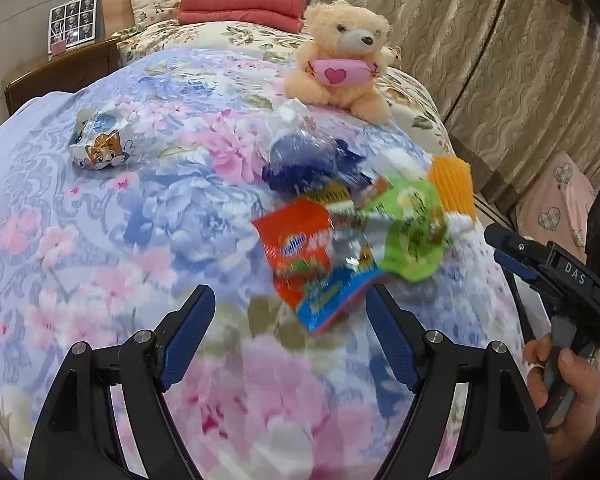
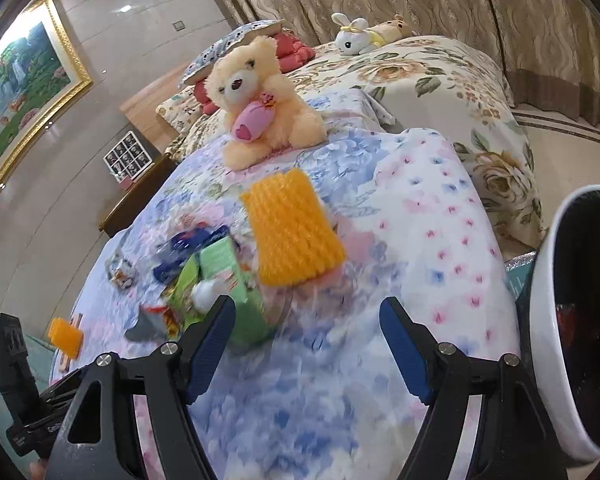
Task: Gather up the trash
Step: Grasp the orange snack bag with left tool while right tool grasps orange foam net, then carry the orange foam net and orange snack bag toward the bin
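Note:
Trash lies heaped on a flowered quilt [image 1: 100, 260]. In the left wrist view the heap holds a red snack wrapper [image 1: 296, 248], a green wrapper [image 1: 412, 224], a blue wrapper [image 1: 308, 160] and an orange foam net [image 1: 452, 188]. A crumpled cartoon wrapper [image 1: 100, 140] lies apart at the left. My left gripper [image 1: 290, 300] stands open just short of the red wrapper, holding nothing. My right gripper [image 2: 308, 312] is open and empty over the quilt, below the orange foam net [image 2: 292, 232] and beside a green carton [image 2: 220, 272]. It shows from the side [image 1: 496, 248], held by a hand [image 1: 560, 376].
A cream teddy bear [image 1: 340, 60] sits behind the heap. A white bin [image 2: 548, 320] with a dark inside stands at the right of the bed. A small orange foam piece [image 2: 65, 336] lies near the left edge. Pillows, folded blankets, a nightstand and curtains are behind.

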Demonstrator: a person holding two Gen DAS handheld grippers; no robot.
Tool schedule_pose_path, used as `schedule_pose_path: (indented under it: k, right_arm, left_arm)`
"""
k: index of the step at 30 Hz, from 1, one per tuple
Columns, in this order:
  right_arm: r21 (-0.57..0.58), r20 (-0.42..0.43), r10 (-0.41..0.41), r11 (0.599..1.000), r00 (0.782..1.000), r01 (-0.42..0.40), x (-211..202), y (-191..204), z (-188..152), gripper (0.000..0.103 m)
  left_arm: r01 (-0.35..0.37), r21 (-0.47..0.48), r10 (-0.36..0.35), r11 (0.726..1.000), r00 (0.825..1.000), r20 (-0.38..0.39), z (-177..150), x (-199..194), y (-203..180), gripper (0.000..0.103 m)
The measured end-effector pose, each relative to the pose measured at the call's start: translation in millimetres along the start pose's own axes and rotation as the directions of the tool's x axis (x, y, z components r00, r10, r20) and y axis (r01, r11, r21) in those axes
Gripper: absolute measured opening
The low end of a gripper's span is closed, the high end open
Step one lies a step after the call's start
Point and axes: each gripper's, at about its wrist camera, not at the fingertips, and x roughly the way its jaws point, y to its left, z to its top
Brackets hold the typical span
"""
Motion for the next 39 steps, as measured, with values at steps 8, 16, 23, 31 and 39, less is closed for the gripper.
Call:
schedule_pose_path:
  k: [8, 16, 23, 31, 39]
  right_arm:
    - [-0.026, 0.0, 0.026, 0.999, 1.0, -0.026, 30.1, 3.7, 12.9, 0.072]
    - [-0.037, 0.018, 0.035, 0.999, 0.999, -0.034, 26.9, 2.9, 3.2, 0.029]
    - [-0.021, 0.052, 0.046, 0.999, 0.998, -0.045, -3.9, -2.8, -4.2, 0.028]
    - [-0.035, 0.071, 0.059, 0.998, 0.996, -0.057, -47.1, -7.5, -17.0, 0.028]
    - [-0.02, 0.086, 0.027, 0.999, 0.996, -0.025, -83.4, -28.2, -29.8, 0.028]
  left_arm:
    - [0.012, -0.001, -0.012, 1.0, 1.0, 0.006, 14.1, 23.7, 1.1, 0.066]
    - [0.017, 0.052, -0.018, 0.999, 0.999, 0.026, 8.3, 18.3, -3.8, 0.014]
    - [0.027, 0.031, -0.028, 0.999, 0.999, 0.041, -3.7, -5.5, 2.2, 0.012]
    - [0.08, 0.092, -0.085, 0.993, 0.995, 0.052, -19.0, -36.2, -27.0, 0.012]
    - [0.152, 0.177, -0.158, 0.972, 0.987, 0.023, -31.6, -41.0, -74.6, 0.012]
